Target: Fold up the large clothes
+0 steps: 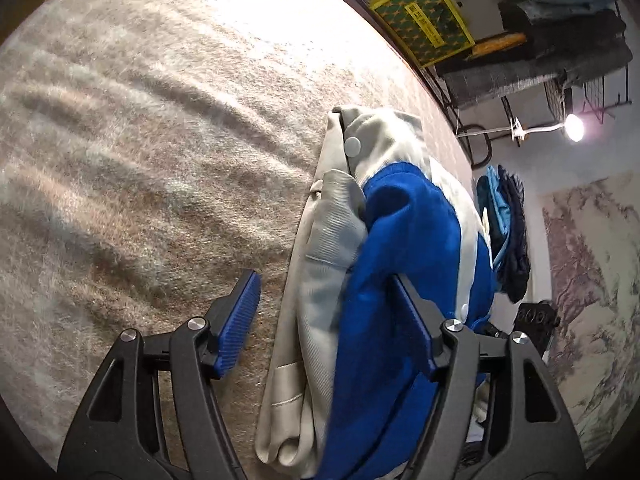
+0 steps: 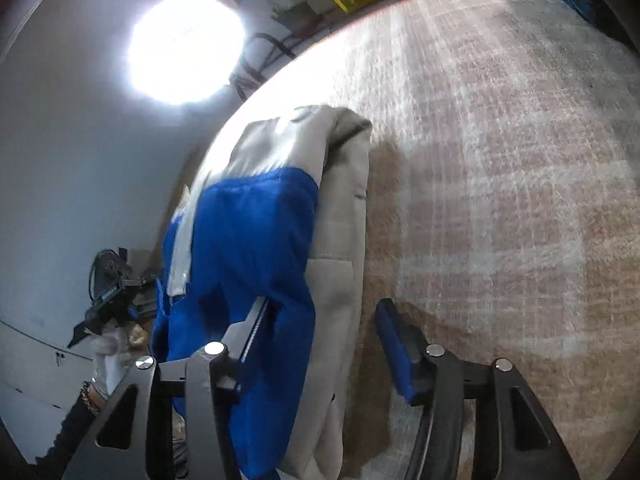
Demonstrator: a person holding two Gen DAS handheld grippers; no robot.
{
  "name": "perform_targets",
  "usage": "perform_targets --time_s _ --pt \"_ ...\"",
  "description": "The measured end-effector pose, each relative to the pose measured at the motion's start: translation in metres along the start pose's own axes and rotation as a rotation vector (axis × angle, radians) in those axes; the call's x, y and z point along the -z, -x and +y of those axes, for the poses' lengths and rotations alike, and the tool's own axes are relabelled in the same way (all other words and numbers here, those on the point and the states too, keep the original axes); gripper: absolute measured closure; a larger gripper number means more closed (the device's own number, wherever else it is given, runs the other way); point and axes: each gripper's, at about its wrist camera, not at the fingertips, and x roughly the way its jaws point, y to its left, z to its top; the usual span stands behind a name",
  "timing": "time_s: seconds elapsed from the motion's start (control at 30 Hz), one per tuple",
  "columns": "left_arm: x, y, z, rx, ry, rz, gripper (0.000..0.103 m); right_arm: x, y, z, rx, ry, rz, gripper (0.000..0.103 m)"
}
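Lamp [image 1: 574,127] beyond jacket [image 1: 360,280]

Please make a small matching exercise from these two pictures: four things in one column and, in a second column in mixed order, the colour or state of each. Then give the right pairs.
Things:
1. jacket
2. blanket
3. box
4. left claw

Colour or state:
A. yellow rim, green pattern
B. open, with the folded garment between its fingers
C. blue and beige, folded into a narrow bundle
D. fuzzy, pale brown, wrinkled

Pairs: 1-C, 2-D, 3-A, 4-B
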Motion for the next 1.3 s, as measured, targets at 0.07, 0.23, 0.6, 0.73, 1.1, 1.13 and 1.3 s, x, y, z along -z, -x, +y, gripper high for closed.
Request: perform_targets --time_s 0.07,0.23,0.6,0.73,1.1,1.13,1.3 --pt "0.0 0.0 0.004 0.018 0.012 0.002 0.033 0.0 0.0 0.002 0.008 0.029 0.003 0.05" --pt "-0.003 0.0 0.021 0.132 0.101 0.047 0.033 0.0 0.005 -0.01 -0.101 -0.057 -0.012 0.038" --pt "-0.013 -0.01 0.015 0.178 0.112 0.058 0.038 0.002 -0.001 -0.023 -0.205 -0.086 -0.001 0.053" --pt "-0.011 -0.013 0.007 0.156 0.099 0.042 0.046 0.005 -0.003 -0.019 -0.211 -0.094 0.004 0.059" --pt "0.01 0.005 -0.049 -0.045 -0.139 -0.066 0.072 0.006 0.009 0.049 -0.035 0.071 -0.041 0.08" --pt "0.013 0.008 -0.053 -0.05 -0.153 -0.075 0.073 0.007 0.011 0.059 -0.011 0.103 -0.047 0.08" --pt "0.026 0.02 -0.075 -0.046 -0.22 -0.095 0.077 0.013 0.026 0.102 0.043 0.224 -0.082 0.082"
